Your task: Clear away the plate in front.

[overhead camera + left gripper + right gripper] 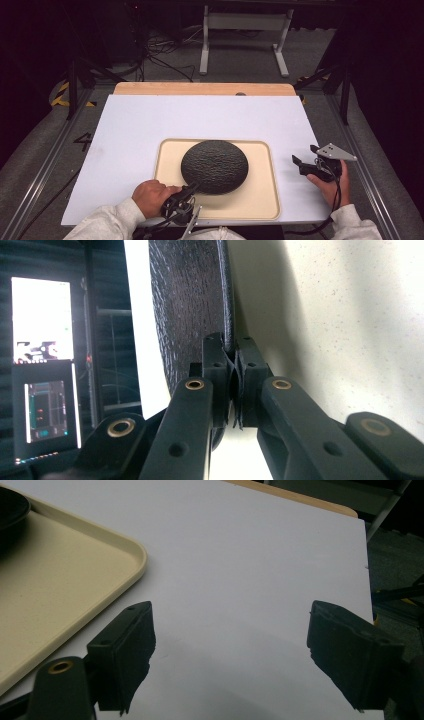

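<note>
Grip on the rim: my left gripper point(189, 190) has its jaws pinched tight on the near-left edge of the black textured bowl point(214, 166), which lies upside down, dome up, in the middle of the cream tray point(265, 200). From the left gripper view, the rim of the bowl point(227, 300) runs straight in between the two pads and I see no gap on either side of it; the camera is rolled, so the tray point(350, 315) stands to the right of the rim there. My left hand point(150, 196) sits at the tray's near-left corner. My right gripper point(307, 162) rests on the white table cover point(150, 120) just right of the tray, jaws spread wide with nothing between them. In the right gripper view, I see only bare white cover point(240, 580) between the pads, the tray's rounded corner point(135, 555) off to the left.
</note>
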`<action>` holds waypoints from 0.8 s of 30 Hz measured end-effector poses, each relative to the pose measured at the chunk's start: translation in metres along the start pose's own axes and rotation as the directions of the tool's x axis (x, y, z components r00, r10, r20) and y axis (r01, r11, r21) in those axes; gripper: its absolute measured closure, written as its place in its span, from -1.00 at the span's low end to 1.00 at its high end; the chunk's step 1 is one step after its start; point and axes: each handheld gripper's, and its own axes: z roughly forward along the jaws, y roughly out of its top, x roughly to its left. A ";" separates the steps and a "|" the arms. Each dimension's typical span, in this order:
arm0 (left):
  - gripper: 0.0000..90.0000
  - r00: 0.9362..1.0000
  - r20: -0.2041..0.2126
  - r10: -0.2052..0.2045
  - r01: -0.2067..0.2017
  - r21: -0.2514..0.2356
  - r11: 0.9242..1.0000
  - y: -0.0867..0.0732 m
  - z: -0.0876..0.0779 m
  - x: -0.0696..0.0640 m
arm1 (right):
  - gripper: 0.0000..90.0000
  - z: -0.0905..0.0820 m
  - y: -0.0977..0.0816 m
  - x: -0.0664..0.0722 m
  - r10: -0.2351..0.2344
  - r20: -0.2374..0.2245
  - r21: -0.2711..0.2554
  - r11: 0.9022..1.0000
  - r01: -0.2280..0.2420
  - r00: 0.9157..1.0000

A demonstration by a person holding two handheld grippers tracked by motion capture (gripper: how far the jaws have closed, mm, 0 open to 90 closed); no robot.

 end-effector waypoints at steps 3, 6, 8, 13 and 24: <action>0.92 1.000 0.009 -0.030 0.030 -0.021 0.999 -0.003 0.001 -0.001 | -0.56 0.000 0.000 0.000 -0.001 0.000 0.000 1.000 0.001 1.000; 0.89 0.998 0.024 -0.058 0.059 -0.026 0.998 -0.005 0.001 -0.001 | -0.56 0.000 0.000 0.000 0.000 0.000 0.001 1.000 0.000 1.000; 0.86 0.996 0.034 -0.083 0.084 -0.023 0.996 -0.007 0.000 0.001 | -0.56 0.000 0.000 0.001 -0.004 -0.001 0.001 1.000 0.004 1.000; 0.80 0.990 0.060 -0.131 0.133 -0.033 0.991 -0.011 0.001 0.001 | -0.56 0.000 0.000 0.001 -0.004 -0.006 0.000 1.000 0.004 1.000; 0.66 0.968 0.145 -0.205 0.212 -0.029 0.977 -0.018 0.005 0.001 | -0.56 0.001 0.001 0.002 -0.004 -0.014 0.000 1.000 0.004 1.000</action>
